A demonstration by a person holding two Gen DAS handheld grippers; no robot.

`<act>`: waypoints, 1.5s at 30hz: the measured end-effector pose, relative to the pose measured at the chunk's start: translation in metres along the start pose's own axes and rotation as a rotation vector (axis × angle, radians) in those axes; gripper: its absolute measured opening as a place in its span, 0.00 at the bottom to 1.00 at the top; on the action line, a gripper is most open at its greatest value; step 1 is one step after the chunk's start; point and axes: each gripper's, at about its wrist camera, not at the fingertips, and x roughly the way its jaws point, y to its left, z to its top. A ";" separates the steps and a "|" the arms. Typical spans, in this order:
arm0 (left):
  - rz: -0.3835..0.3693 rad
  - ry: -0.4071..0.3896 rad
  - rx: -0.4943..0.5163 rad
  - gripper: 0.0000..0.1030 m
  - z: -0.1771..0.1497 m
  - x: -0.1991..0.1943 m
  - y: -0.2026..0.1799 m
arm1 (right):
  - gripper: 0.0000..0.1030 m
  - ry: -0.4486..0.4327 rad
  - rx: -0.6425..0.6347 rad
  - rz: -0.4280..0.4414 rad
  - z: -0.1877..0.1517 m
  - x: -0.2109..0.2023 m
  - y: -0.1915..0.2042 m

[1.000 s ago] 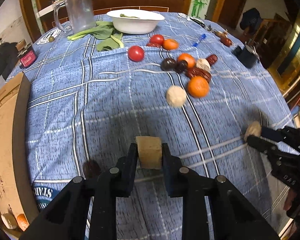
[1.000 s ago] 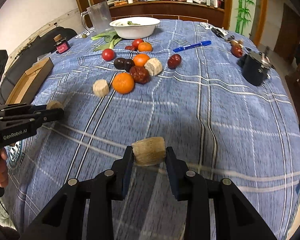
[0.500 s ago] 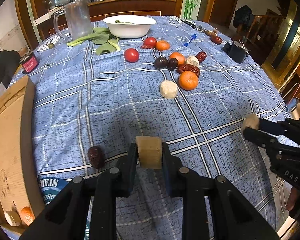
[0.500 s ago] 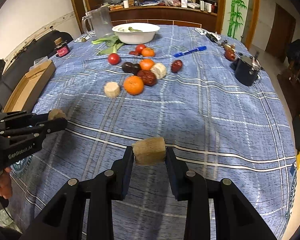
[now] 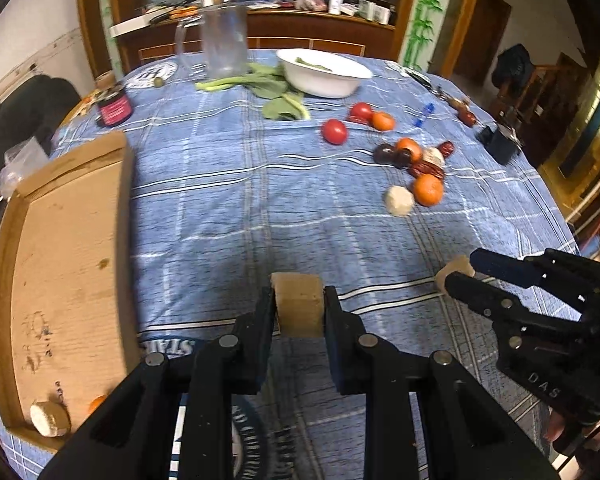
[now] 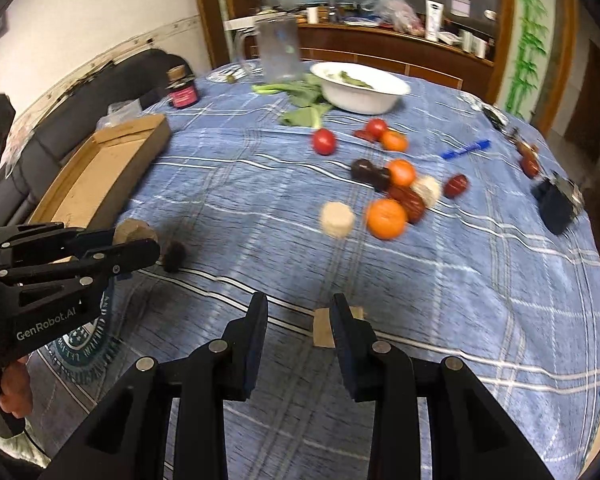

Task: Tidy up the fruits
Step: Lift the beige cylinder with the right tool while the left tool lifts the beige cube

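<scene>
My left tongs (image 5: 299, 298) clamp a tan chunk (image 5: 298, 312) above the worktop (image 5: 260, 200), probably bound for the cardboard tray (image 5: 60, 240). I can't tell whether the right tongs (image 6: 298, 308) grip: their chunk (image 6: 322, 332) shows behind one finger.

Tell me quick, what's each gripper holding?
Left gripper: closed on a tan chunk.
Right gripper: cannot tell; its gap looks empty, with a second chunk beside one finger.
</scene>
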 end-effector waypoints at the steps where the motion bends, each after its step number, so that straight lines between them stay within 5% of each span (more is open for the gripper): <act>1: -0.001 0.010 -0.004 0.22 -0.001 0.002 0.002 | 0.33 0.005 -0.012 -0.003 0.001 0.003 0.004; 13: -0.034 0.081 0.007 0.22 -0.020 0.020 0.001 | 0.35 0.084 0.077 0.016 -0.033 0.012 -0.041; 21: -0.083 0.127 -0.055 0.23 -0.024 0.031 0.014 | 0.43 0.085 0.015 0.008 -0.019 0.026 -0.025; 26: -0.087 0.129 -0.073 0.24 -0.021 0.032 0.015 | 0.43 0.081 0.015 0.019 -0.016 0.032 -0.027; 29: -0.097 0.128 -0.092 0.24 -0.020 0.033 0.017 | 0.34 0.071 0.007 0.022 -0.017 0.031 -0.029; 45: -0.138 0.072 -0.070 0.22 -0.025 0.005 -0.001 | 0.34 0.033 -0.013 0.013 -0.025 0.008 -0.030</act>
